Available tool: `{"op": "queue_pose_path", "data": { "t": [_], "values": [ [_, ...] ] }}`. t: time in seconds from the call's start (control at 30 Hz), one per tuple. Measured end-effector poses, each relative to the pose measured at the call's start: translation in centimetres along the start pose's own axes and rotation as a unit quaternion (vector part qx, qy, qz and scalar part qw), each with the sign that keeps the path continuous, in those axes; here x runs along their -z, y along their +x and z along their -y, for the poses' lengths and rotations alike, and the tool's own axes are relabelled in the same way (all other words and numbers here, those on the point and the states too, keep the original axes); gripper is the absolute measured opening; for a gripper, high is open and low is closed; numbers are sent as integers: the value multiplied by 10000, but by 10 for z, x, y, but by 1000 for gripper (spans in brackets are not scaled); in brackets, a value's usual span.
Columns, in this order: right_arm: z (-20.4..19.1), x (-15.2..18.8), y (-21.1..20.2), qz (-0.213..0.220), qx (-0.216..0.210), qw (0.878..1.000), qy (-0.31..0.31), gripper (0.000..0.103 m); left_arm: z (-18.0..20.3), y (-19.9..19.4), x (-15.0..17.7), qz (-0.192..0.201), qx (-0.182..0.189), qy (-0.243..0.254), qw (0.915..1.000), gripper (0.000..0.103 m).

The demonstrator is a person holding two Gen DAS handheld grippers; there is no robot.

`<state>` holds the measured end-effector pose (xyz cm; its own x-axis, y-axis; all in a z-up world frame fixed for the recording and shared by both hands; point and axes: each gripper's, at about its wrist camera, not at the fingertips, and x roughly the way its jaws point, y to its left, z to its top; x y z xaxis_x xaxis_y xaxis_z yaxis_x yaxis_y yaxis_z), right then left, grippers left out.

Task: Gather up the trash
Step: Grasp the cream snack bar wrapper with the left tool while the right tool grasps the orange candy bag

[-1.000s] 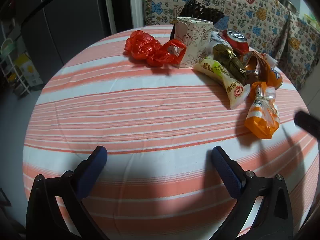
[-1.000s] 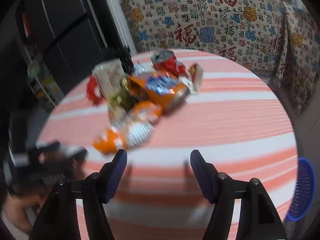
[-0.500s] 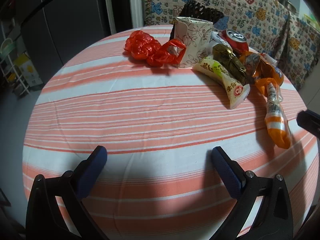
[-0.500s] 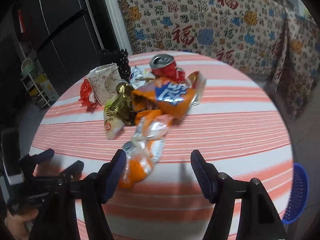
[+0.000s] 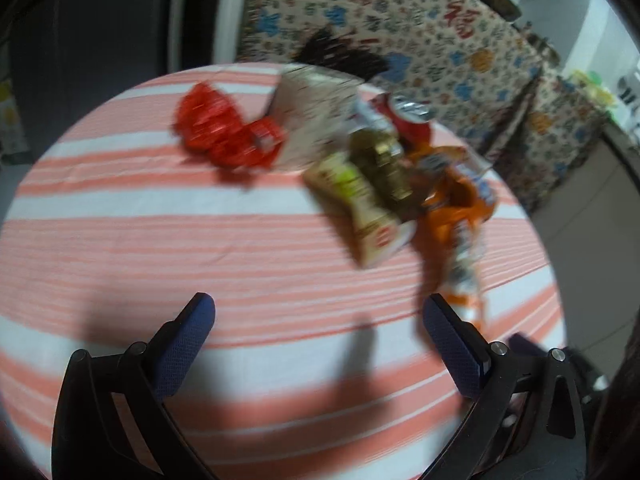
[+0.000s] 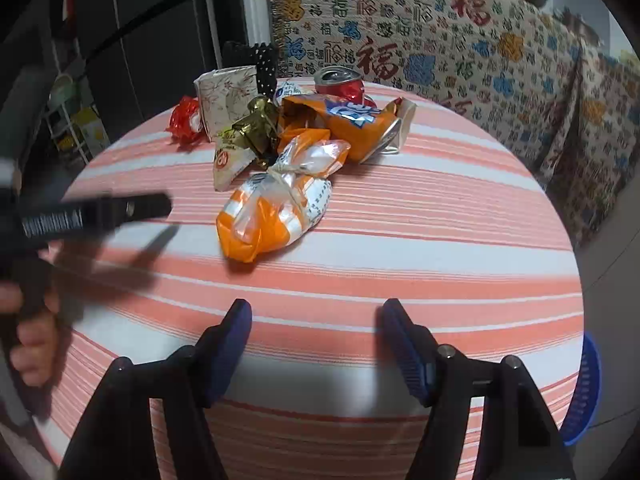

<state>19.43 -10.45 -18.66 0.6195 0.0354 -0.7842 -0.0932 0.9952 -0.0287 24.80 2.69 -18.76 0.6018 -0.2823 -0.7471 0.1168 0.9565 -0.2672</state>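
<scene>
Trash (image 6: 280, 152) lies heaped at the far side of the striped table (image 6: 440, 240), nothing collected yet. Both the right gripper (image 6: 314, 346) and left gripper (image 5: 316, 340) hover with jaws apart and empty. Next, I judge, the right must reach forward and close on the nearest orange wrapper (image 6: 272, 212).

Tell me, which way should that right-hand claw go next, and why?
Probably forward and down onto the orange-and-white knotted bag. The right gripper is open and empty, and that bag is the nearest piece of the trash pile on the striped table, lying almost straight ahead of its fingers.
</scene>
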Motion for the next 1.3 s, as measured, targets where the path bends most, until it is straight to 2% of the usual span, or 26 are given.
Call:
{"op": "queue_pose_path", "data": {
  "t": [0.2, 0.23, 0.27, 0.3, 0.33, 0.37, 0.4, 0.47, 0.6, 0.73, 0.8, 0.87, 0.9, 0.97, 1.07, 1.2, 1.3],
  "values": [
    [2, -2, 1, 0, 11, 10000, 43, 71, 16, 36, -29, -35, 84, 212, 9997, 99],
    [2, -2, 0, 0, 14, 10000, 40, 71, 16, 40, -31, -33, 150, 206, 9997, 93],
    [2, -1, 1, 1, 10, 10000, 45, 71, 16, 43, -31, -31, 241, 211, 9995, 80],
    [2, -2, 1, 1, 12, 10000, 45, 71, 16, 46, -32, -53, 324, 237, 9992, 72],
    [2, -2, 1, 1, 15, 10000, 43, 71, 16, 46, -31, -42, 344, 291, 9990, 58],
    [2, -2, 1, 1, 10, 10000, 46, 71, 16, 45, -28, -3, 375, 386, 9985, 40],
    [2, -1, 1, 1, 7, 10000, 48, 71, 15, 44, -27, -30, 469, 435, 9979, 29],
    [2, -2, 1, 4, 2, 10000, 52, 71, 14, 39, -25, -56, 500, 467, 9976, 26],
    [6, -1, -1, 44, -128, 9998, 162, 71, 11, 17, -11, -181, 315, 642, 9973, 25],
    [19, 1, -4, 155, -495, 9973, 519, 71, 2, -7, 9, -558, 109, 878, 9945, 27],
    [25, 1, -5, 153, -656, 9953, 691, 71, -4, -17, 20, -588, -18, 963, 9936, 30],
    [31, -2, -5, 111, -761, 9925, 954, 71, -14, -23, 28, -542, -80, 844, 9949, 47],
    [32, -6, -5, 108, -827, 9903, 1109, 71, -20, -25, 30, -485, -97, 731, 9961, 52],
    [30, -16, -5, 143, -930, 9880, 1226, 71, -28, -28, 30, -305, -7, 430, 9986, 72],
    [15, -38, -2, 279, -912, 9889, 1138, 71, -38, -31, 27, -79, 238, 25, 9997, 89],
    [-5, -58, 25, -58, -648, 9942, 862, 71, -46, -20, 21, 16, -32, -307, 9995, 90],
    [-3, -56, 31, -143, -381, 9970, 660, 67, -46, -20, 19, -25, -392, -161, 9991, 89]
  ]
}}
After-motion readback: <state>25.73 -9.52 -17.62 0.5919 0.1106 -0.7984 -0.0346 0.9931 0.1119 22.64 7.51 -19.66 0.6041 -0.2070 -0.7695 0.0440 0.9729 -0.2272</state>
